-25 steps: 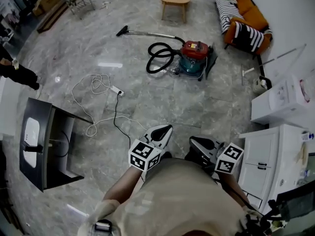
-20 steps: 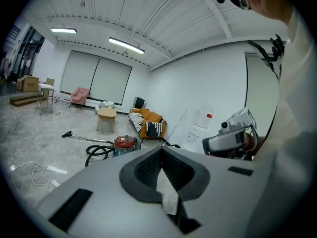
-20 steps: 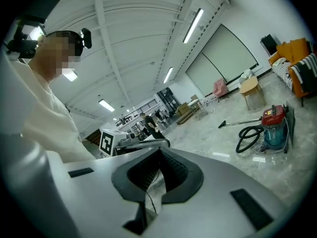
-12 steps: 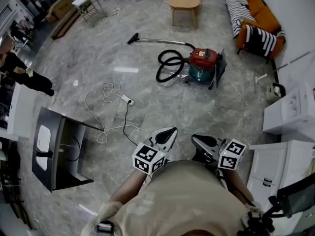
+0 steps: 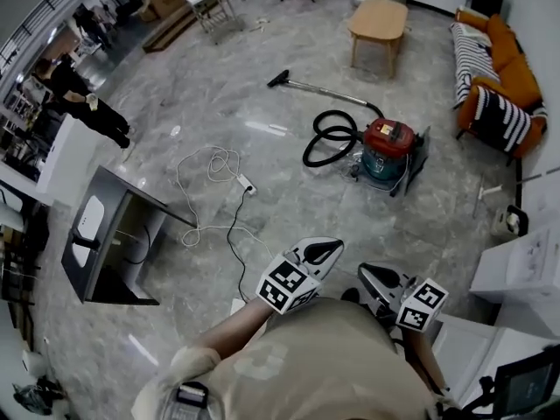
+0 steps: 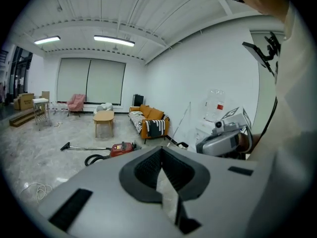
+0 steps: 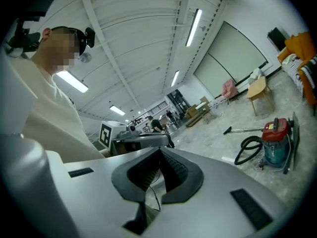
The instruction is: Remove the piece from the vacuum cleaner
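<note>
Since a second ago the red vacuum cleaner (image 5: 388, 147) has slid lower and rightward in the head view, nearer the person. Both tools ride tucked against the torso, pointing ahead. The left gripper (image 5: 331, 248) and right gripper (image 5: 367, 274) each have their jaws pressed together on nothing. A dark stand (image 5: 109, 234) stands at 9 o'clock and a white cable (image 5: 236, 182) snakes at 11. The vacuum cleaner sits well ahead at 1 o'clock, its black hose (image 5: 325, 138) coiled beside it, with a wooden table (image 5: 378, 20) beyond.

The vacuum cleaner (image 5: 388, 150) shows too small for detail
</note>
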A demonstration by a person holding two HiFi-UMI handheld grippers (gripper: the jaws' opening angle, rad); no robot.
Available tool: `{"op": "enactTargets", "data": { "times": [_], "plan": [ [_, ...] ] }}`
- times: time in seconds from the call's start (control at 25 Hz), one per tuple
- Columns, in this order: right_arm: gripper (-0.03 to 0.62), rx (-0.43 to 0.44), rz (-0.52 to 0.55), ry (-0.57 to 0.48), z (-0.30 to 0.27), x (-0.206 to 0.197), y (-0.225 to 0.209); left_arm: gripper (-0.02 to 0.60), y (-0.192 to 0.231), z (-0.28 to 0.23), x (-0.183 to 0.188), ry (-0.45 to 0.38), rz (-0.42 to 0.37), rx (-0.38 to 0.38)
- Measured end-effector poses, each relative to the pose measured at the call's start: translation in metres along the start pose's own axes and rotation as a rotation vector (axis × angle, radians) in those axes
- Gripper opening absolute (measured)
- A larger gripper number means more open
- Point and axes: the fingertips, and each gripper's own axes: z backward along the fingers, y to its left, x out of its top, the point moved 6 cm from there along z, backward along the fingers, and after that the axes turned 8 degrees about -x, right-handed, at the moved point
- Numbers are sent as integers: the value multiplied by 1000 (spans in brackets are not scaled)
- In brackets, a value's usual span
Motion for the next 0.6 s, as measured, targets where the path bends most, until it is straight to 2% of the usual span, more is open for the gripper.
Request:
{"op": "enactTargets", "data": {
  "times": [0.16,0.36,0.48,0.6],
  "plan": [
    [1,47,42,-9,2,18,-16,2,2,-15,17,-15,-17,39],
    [1,75,20,-51,3,34,-28,2,12,-26,24,-10,-11,73],
    [2,43,30,-59,5,40,-41,2,25,-36,27,-14,-15,69],
    [1,2,-3,-78,4,52,-61,2,43,-52,37,-21,-24,48]
  ]
}}
